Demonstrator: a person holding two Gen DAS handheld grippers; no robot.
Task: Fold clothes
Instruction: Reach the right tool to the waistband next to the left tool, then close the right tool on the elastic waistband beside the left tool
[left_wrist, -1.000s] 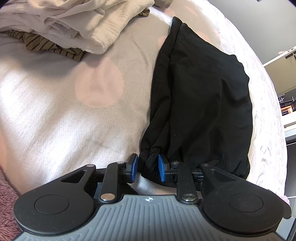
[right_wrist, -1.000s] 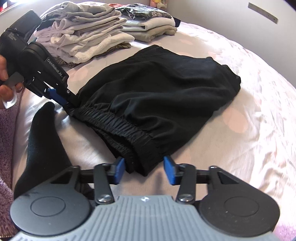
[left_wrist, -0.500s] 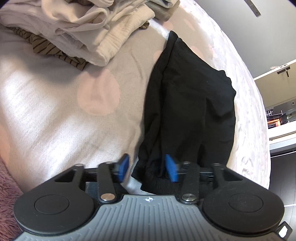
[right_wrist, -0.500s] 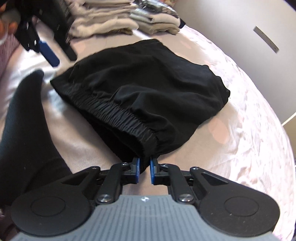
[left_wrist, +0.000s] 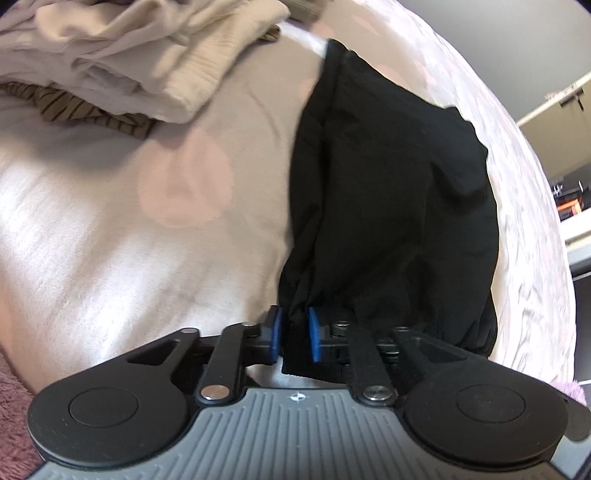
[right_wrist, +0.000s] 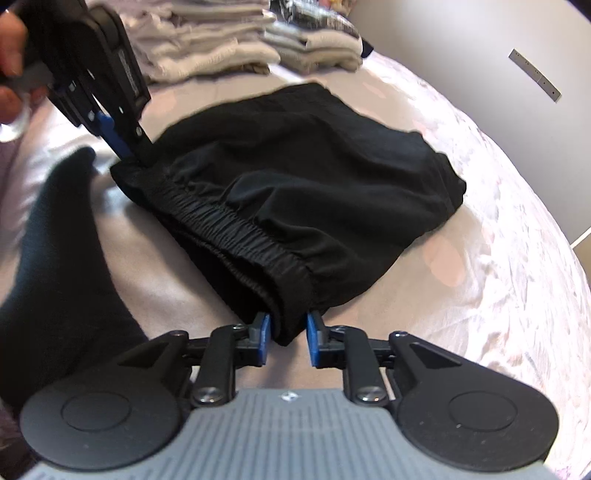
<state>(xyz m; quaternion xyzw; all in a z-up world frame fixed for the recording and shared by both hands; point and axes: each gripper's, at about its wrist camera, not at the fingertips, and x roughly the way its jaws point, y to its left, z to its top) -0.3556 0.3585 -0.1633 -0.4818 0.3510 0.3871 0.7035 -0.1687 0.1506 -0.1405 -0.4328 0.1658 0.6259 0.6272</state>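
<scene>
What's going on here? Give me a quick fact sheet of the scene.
Surface: bed sheet with pink spots
Garment: black shorts lying on it, elastic waistband nearest
Left gripper: fingers have just been closing, now clamped on one waistband corner
Right gripper: fingers have just been opening, other corner between them, grip unclear
Background: folded piles
</scene>
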